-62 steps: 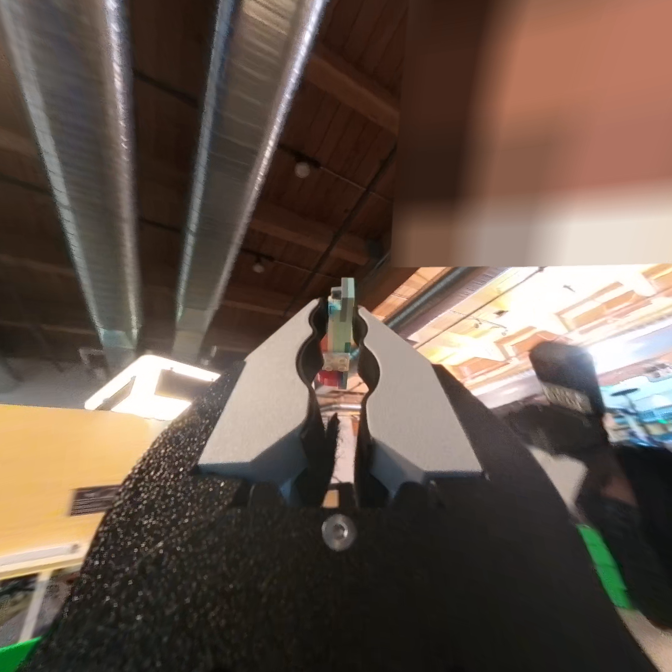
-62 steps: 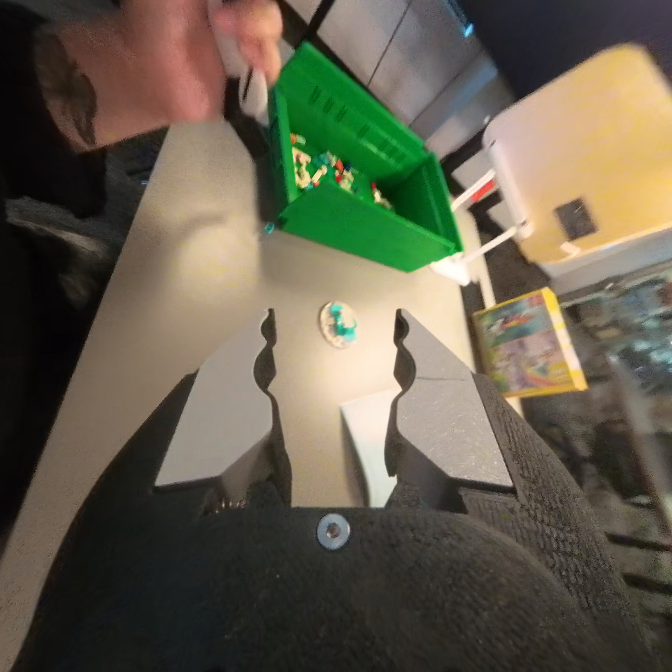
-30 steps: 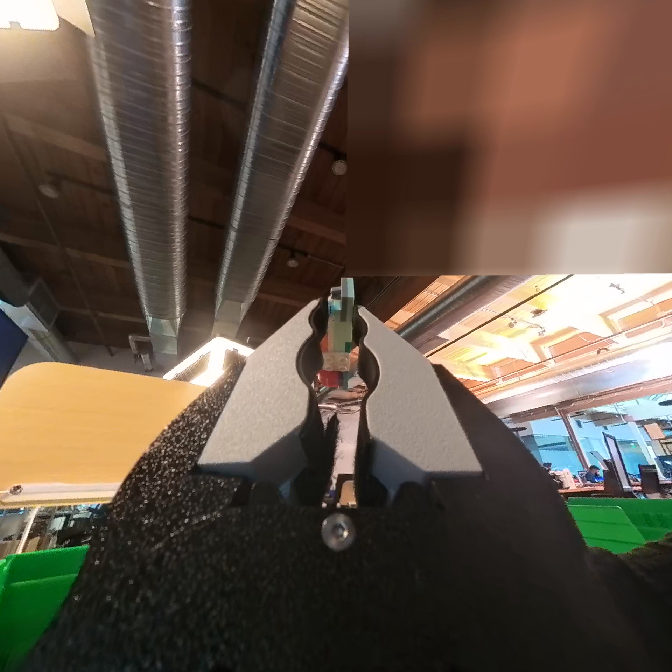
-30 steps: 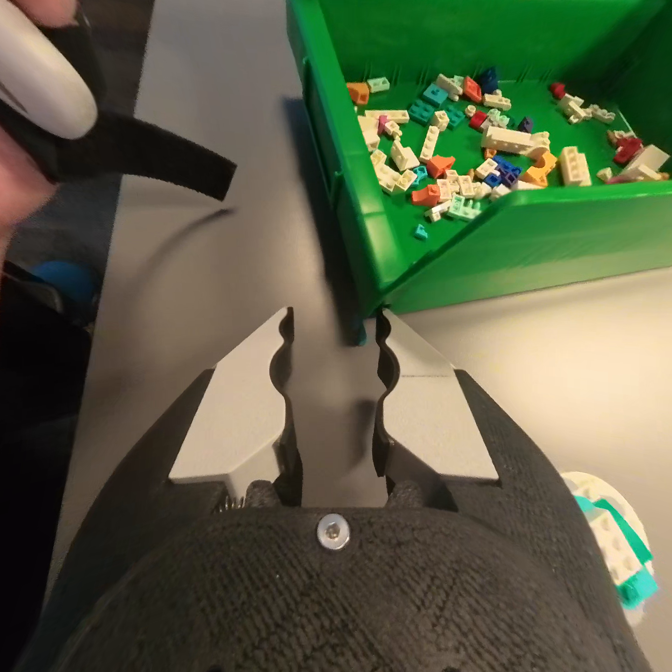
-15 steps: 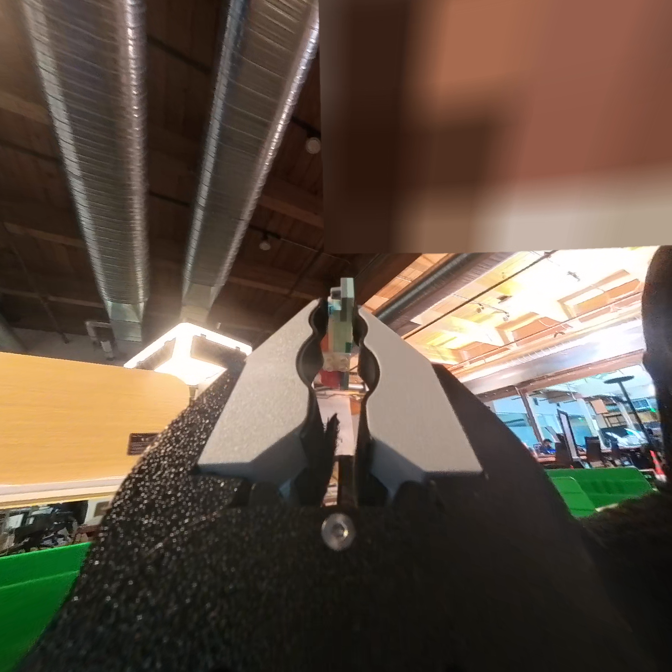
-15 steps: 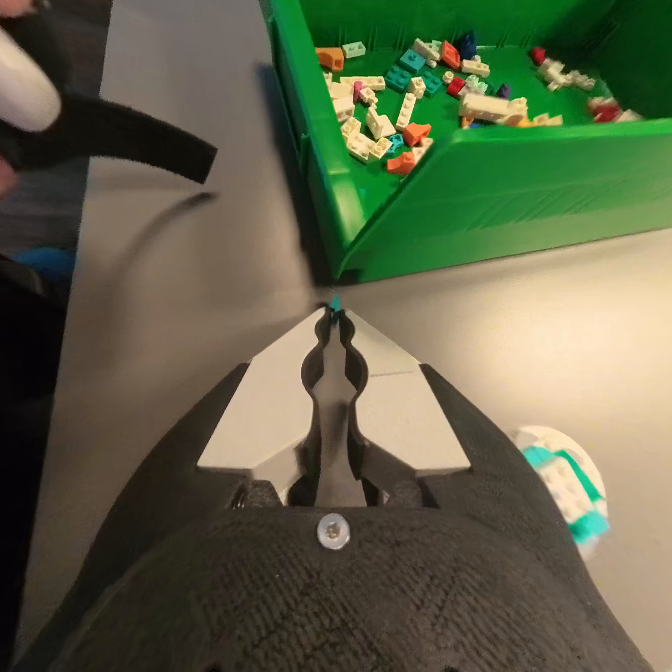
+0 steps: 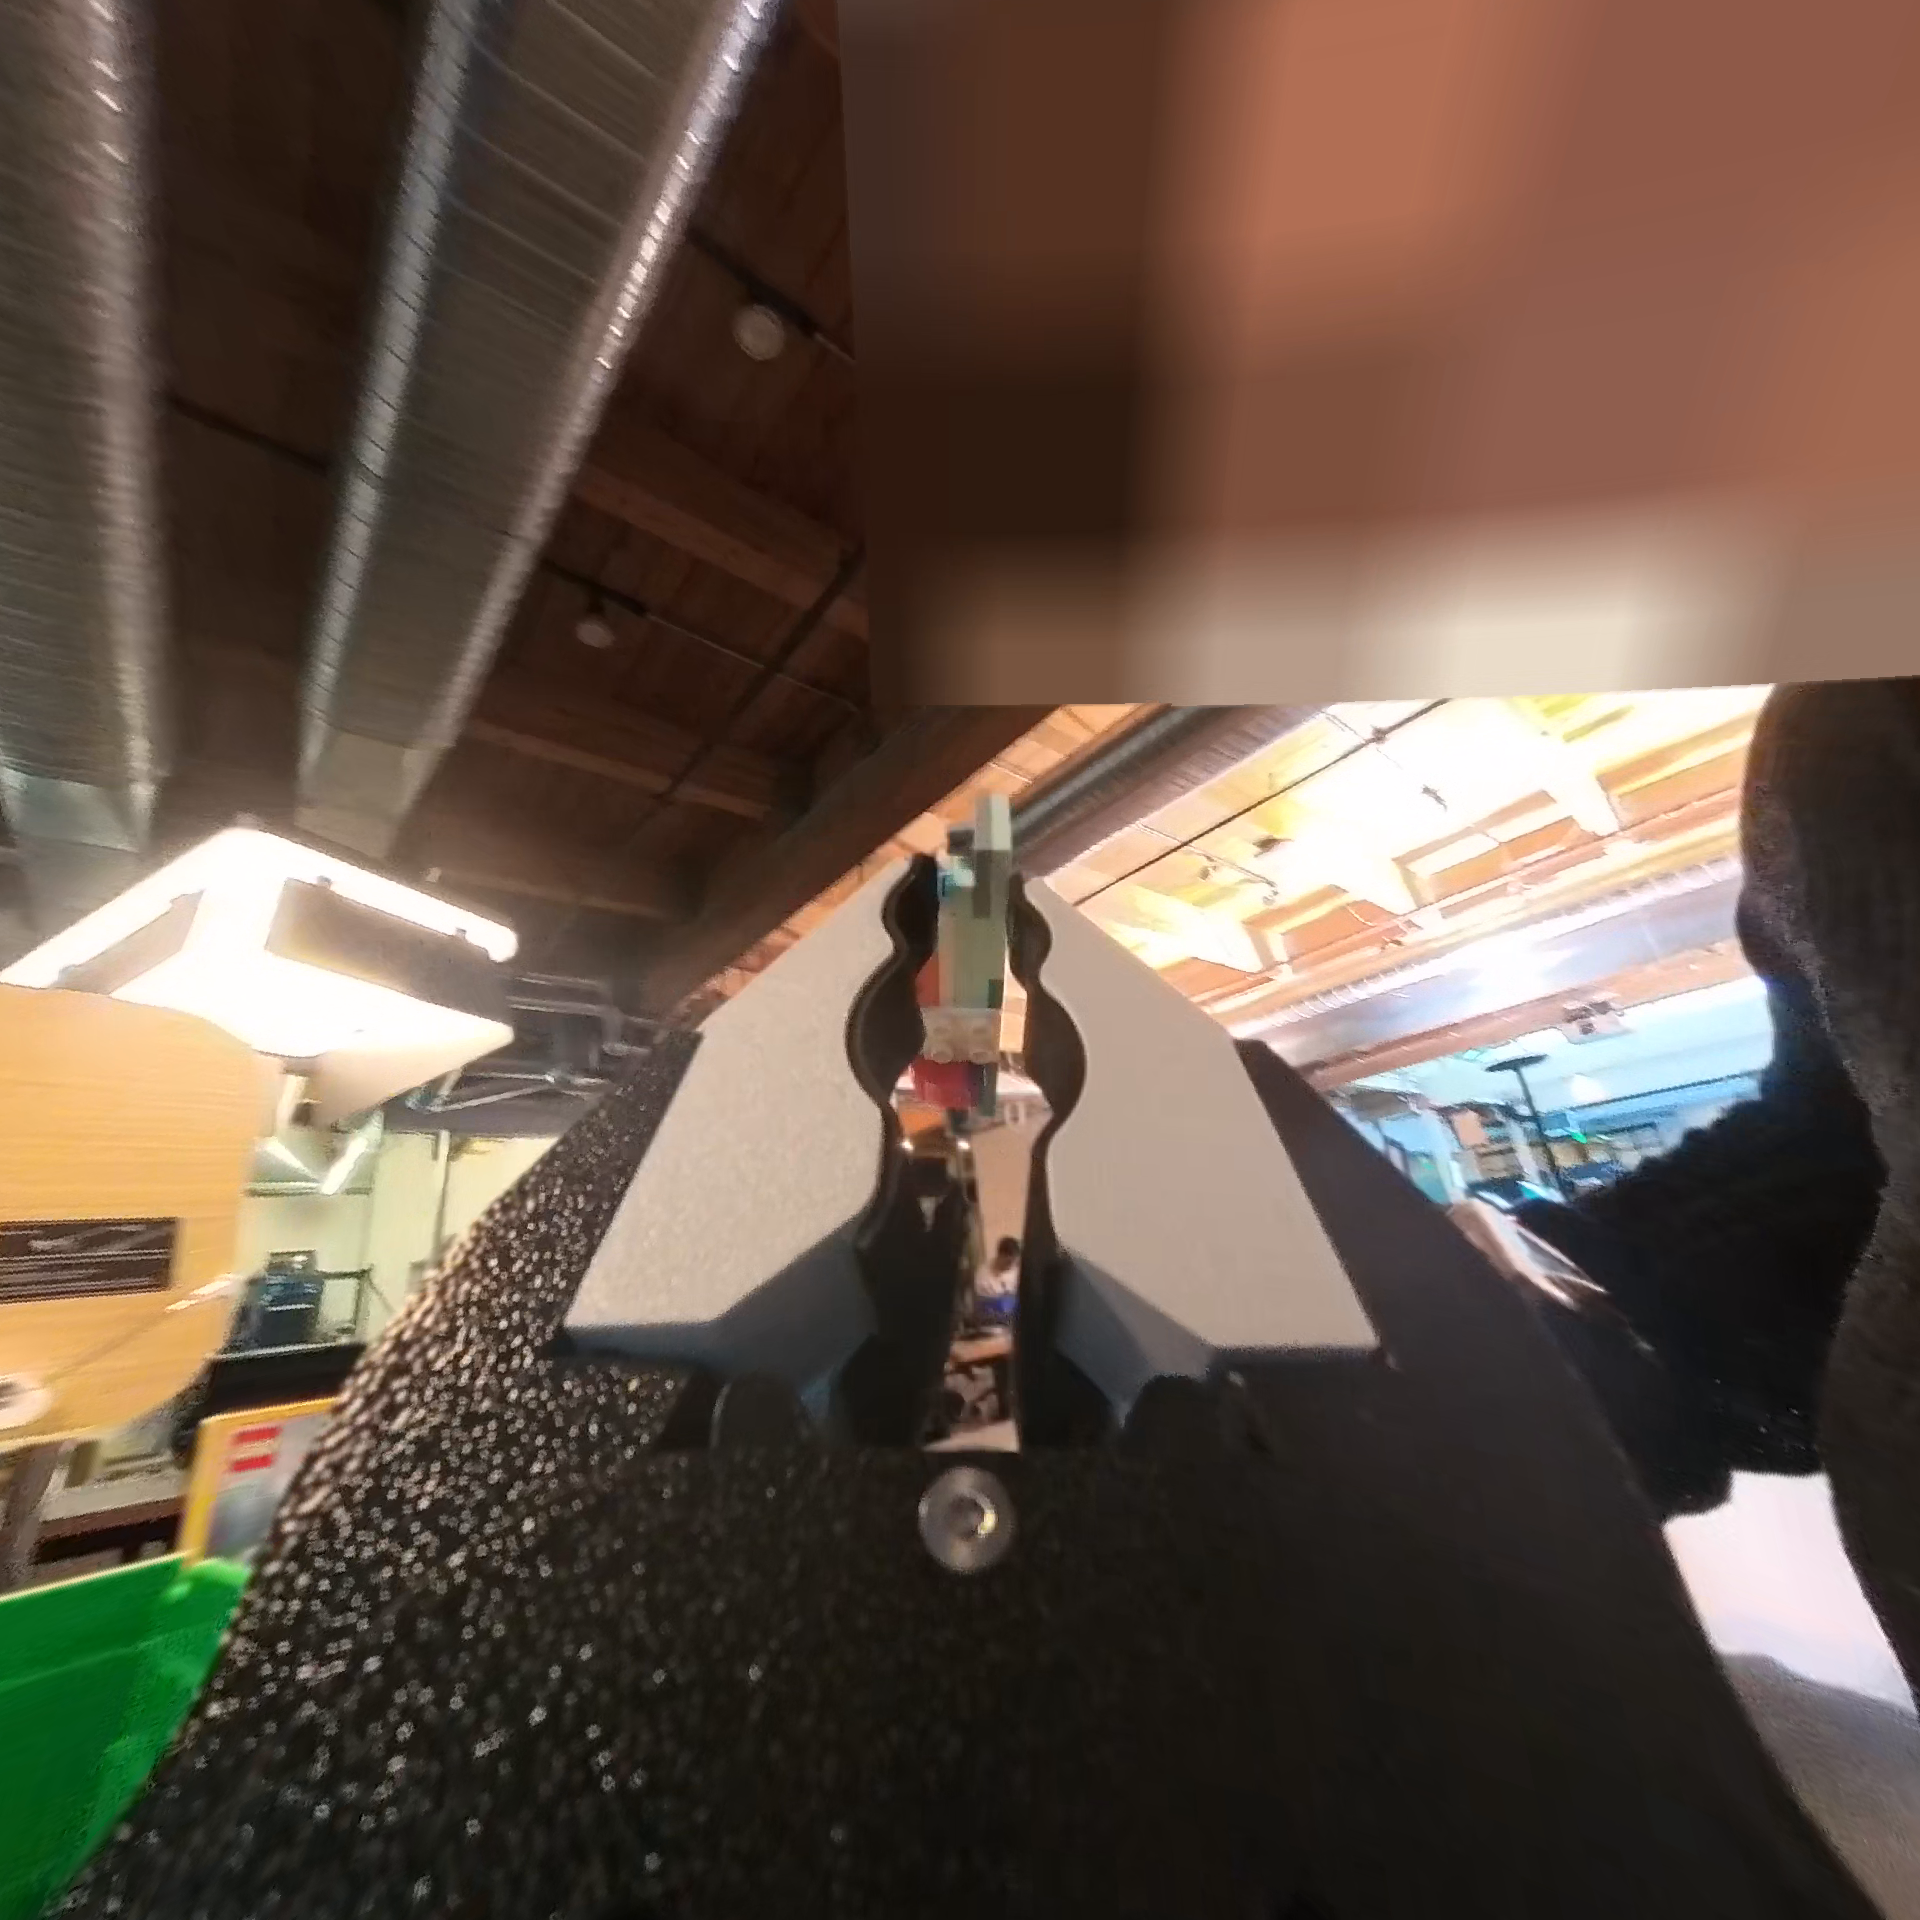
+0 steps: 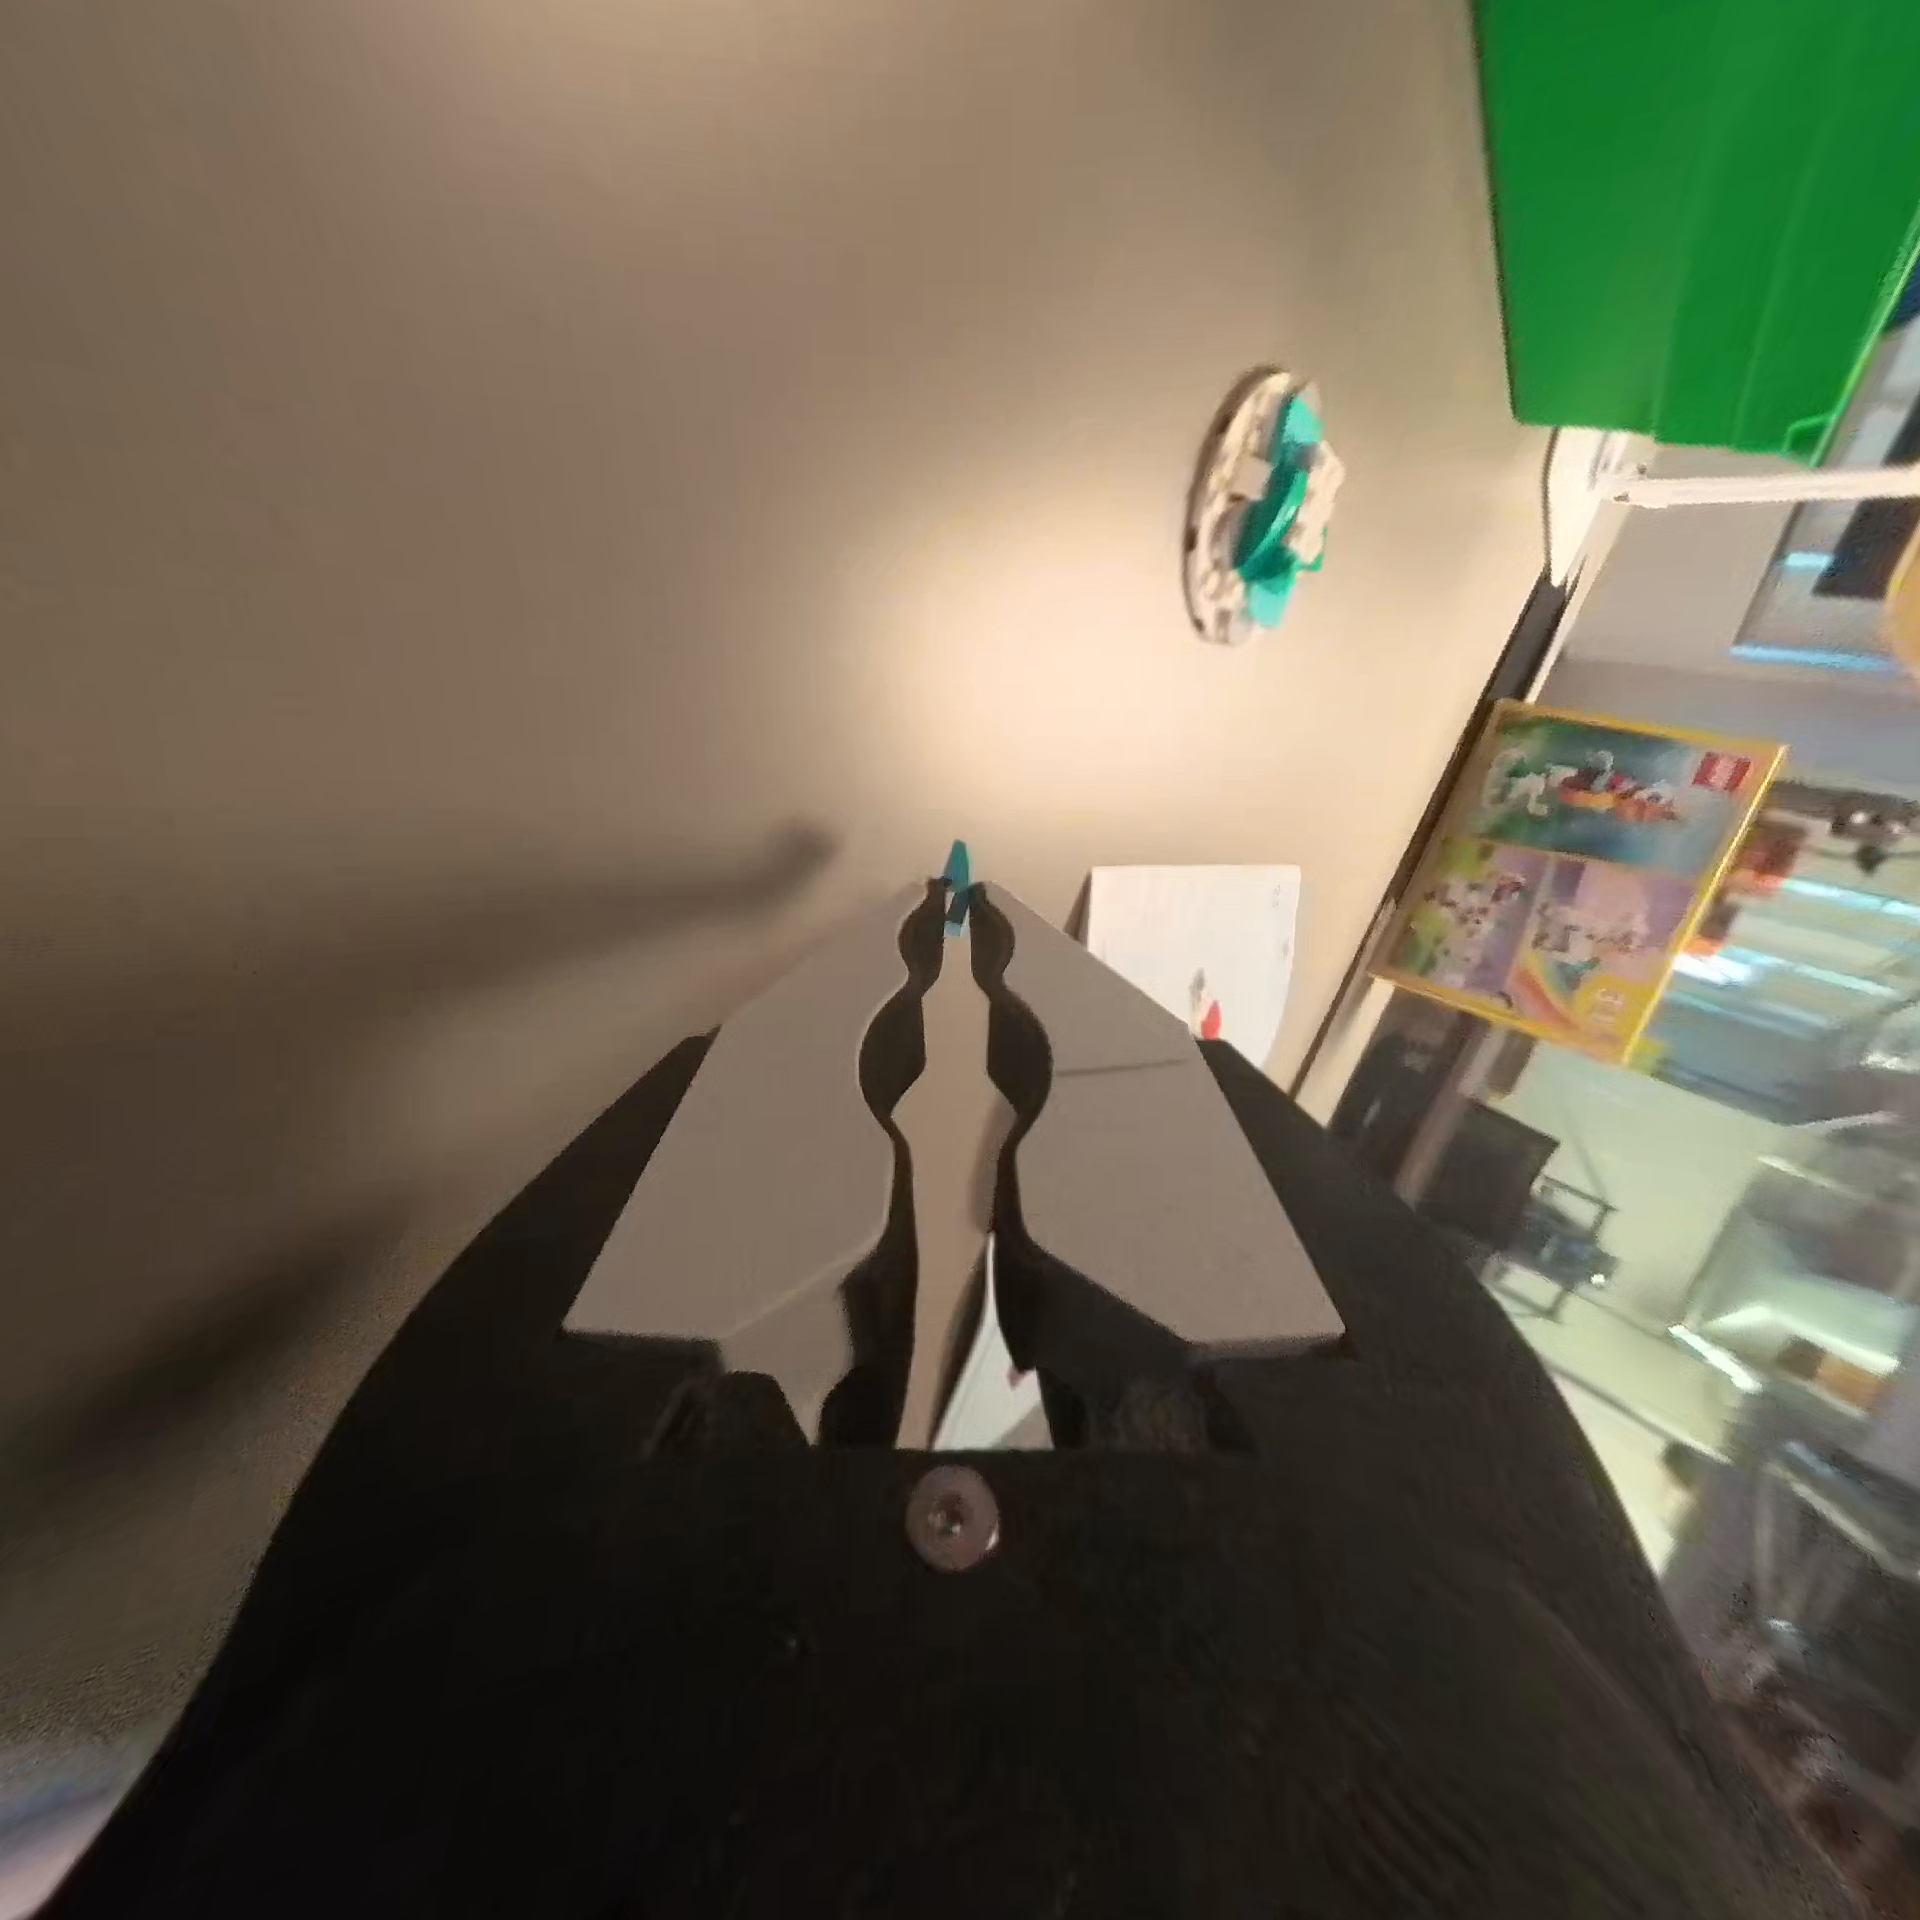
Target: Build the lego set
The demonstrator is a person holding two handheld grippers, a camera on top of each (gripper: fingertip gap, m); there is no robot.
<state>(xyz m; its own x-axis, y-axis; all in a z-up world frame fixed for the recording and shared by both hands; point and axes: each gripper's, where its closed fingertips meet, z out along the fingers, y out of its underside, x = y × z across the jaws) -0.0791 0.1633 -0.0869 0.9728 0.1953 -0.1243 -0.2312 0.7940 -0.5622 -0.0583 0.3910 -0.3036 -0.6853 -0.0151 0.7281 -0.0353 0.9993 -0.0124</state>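
My left gripper is shut on a small lego assembly of pale green, white, orange and red pieces, held up in the air and pointing towards the ceiling. My right gripper is shut on a small teal lego piece at its very tips, held above the grey table. A round white plate with teal and white pieces lies on the table beyond the right gripper.
A green bin stands at the table's far side; its corner shows in the left wrist view. A white instruction sheet lies on the table. A yellow lego box sits past the table edge. A dark sleeve is at the right. The gap from one gripper's tips to the other's is roughly 30 centimetres.
My right gripper closed on the teal piece beside the green bin, lifted it and swung away across the table. My left gripper kept holding the assembly, shifting only slightly.
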